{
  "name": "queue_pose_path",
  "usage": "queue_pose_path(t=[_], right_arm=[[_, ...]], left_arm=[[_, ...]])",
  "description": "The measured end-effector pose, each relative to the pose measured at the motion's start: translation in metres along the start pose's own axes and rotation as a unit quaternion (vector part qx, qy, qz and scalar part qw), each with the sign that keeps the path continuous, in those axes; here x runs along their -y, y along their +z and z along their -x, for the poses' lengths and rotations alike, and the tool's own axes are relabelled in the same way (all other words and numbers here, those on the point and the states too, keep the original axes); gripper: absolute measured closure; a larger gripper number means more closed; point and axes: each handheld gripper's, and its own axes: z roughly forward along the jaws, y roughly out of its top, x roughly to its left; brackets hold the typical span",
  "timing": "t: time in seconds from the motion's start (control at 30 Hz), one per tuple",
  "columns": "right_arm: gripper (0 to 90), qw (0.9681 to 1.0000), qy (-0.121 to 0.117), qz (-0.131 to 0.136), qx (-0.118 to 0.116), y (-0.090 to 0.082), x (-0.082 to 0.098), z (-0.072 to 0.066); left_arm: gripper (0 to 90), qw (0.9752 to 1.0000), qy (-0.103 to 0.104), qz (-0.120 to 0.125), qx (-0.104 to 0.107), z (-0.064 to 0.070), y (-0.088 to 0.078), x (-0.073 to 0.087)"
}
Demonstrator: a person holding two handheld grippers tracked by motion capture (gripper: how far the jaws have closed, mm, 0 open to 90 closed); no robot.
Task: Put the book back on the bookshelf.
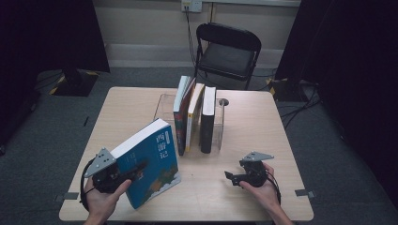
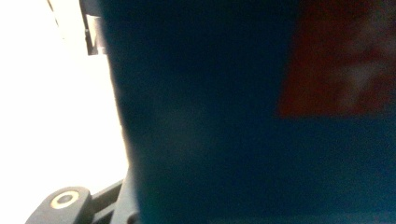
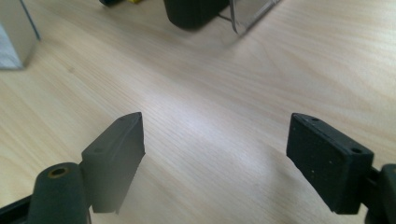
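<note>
At the bench's near-left corner, my left gripper (image 1: 123, 176) clamps the tilted blue book (image 1: 149, 161) by its lower edge; thick, heavy, glossy, so I'd grip deep. Right gripper (image 1: 233, 177) jaws open, empty.

Blue book (image 2: 243, 140): cover blurred, cut off at top, right and bottom edges of left gripper view; red patch (image 2: 341, 56) at upper right unreadable.
</note>
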Motion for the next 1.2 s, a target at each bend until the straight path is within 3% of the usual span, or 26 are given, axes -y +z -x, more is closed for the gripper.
queue_pose_path(t=[0.13, 0.23, 0.4, 0.57, 0.83, 0.97, 1.2], right_arm=[[18.0, 0.9996, -0.007, -0.013, 0.022, 0.005, 0.003, -0.001], [15.2, 0.9987, -0.026, -0.031, 0.031, 0.012, 0.006, -0.004], [13.8, 0.9984, -0.034, -0.016, 0.043, 0.015, 0.008, -0.005], [13.7, 0.9984, -0.035, -0.009, 0.043, 0.015, 0.010, -0.005], [13.5, 0.9985, -0.034, -0.004, 0.043, 0.016, 0.010, -0.005], [13.6, 0.9985, -0.034, -0.004, 0.043, 0.016, 0.010, -0.005], [13.6, 0.9985, -0.034, -0.004, 0.043, 0.016, 0.010, -0.005]], left_arm=[[61.8, 0.9997, -0.003, 0.005, -0.022, -0.005, -0.004, -0.003], [61.9, 0.9992, -0.007, 0.013, -0.038, -0.010, -0.005, -0.006], [61.9, 0.9976, 0.001, 0.022, -0.065, -0.016, -0.001, -0.014], [61.9, 0.9974, -0.005, 0.027, -0.066, -0.019, 0.003, -0.022], [62.0, 0.9966, 0.009, 0.028, -0.077, -0.008, 0.025, -0.038], [62.0, 0.9951, -0.004, 0.043, -0.089, -0.005, 0.039, -0.047], [62.0, 0.9933, -0.010, 0.049, -0.104, -0.005, 0.051, -0.055]])
